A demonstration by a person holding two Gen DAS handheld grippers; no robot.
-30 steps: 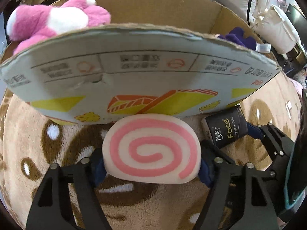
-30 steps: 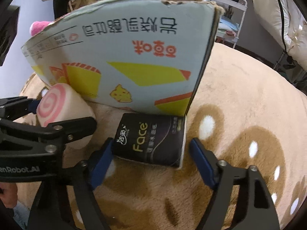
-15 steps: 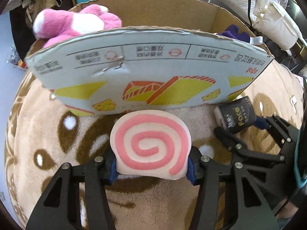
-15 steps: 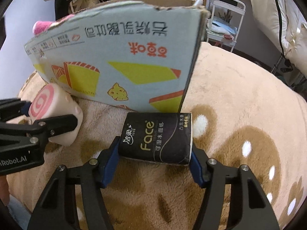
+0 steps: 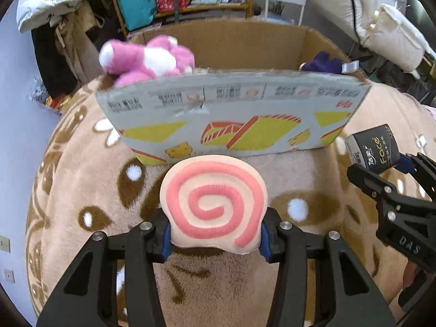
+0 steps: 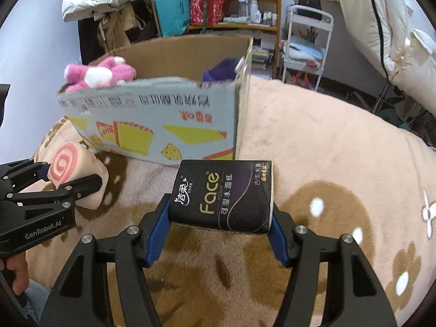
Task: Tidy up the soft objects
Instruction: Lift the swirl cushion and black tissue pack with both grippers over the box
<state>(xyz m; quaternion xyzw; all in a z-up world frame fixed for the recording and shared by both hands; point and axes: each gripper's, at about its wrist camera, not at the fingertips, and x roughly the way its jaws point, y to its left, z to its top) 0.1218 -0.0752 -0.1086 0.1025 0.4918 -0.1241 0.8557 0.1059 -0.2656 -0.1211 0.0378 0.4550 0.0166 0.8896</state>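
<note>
**Pink swirl cushion and tissue pack both gripped, box is next**

Pink-and-cream swirl cushion (image 5: 215, 204) sits between the pads of the left gripper (image 5: 215, 238), whose jaws are closing and already squeezing its sides. It hangs just above the fuzzy brown-patterned blanket (image 6: 340, 150), right in front of the cardboard box (image 5: 234, 114). Its spiral face looks back at the left camera, so the roll's long axis runs away toward the box.

Right gripper (image 6: 219, 234) is clamped on the black tissue pack (image 6: 222, 196), long side across the jaws, label up.

Looks like the carry step to me. Next both need lifting over the near wall and dropping in beside the pink plush (image 5: 147, 60) and purple plush (image 5: 323, 61), without bumping that wall.
</note>
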